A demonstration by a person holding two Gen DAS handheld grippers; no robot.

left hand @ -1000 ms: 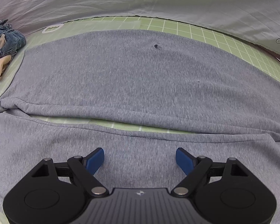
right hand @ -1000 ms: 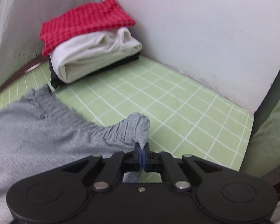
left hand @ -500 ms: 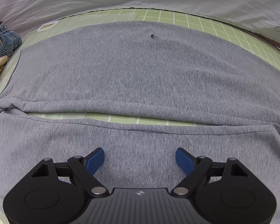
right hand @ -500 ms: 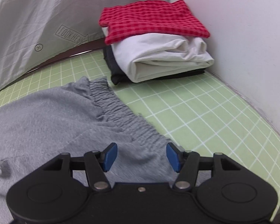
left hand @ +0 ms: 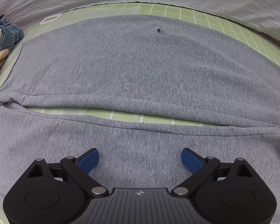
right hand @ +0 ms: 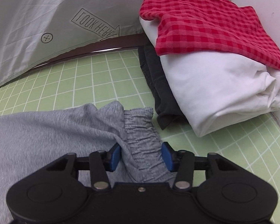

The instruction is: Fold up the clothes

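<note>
Garment: heather-grey knit sweatpants (left hand: 140,71) lie spread flat on a light-green cutting mat with a white grid (left hand: 224,26); a narrow strip of mat shows between the two legs.
Left claw: the left gripper (left hand: 140,160) points steeply down over the nearer leg, blue pads well apart and opening wider, nothing but flat cloth beneath the gap, no pinch on it.
Right claw: the right gripper (right hand: 141,155) straddles the gathered elastic waistband (right hand: 140,130), which runs up between the blue pads; its jaws are closing, and the pads sit just beside the fabric on either side, not yet pressing it.
Stack: a folded pile just beyond the waistband, near the wall: a red checked cloth (right hand: 205,22) on top, a white folded cloth (right hand: 224,93) under it, a dark garment (right hand: 158,85) at the bottom.
Left edge: crumpled blue denim jeans (left hand: 3,35) beside the trouser hem.
Backdrop: a pale grey sheet (right hand: 46,18) printed with an arrow.
</note>
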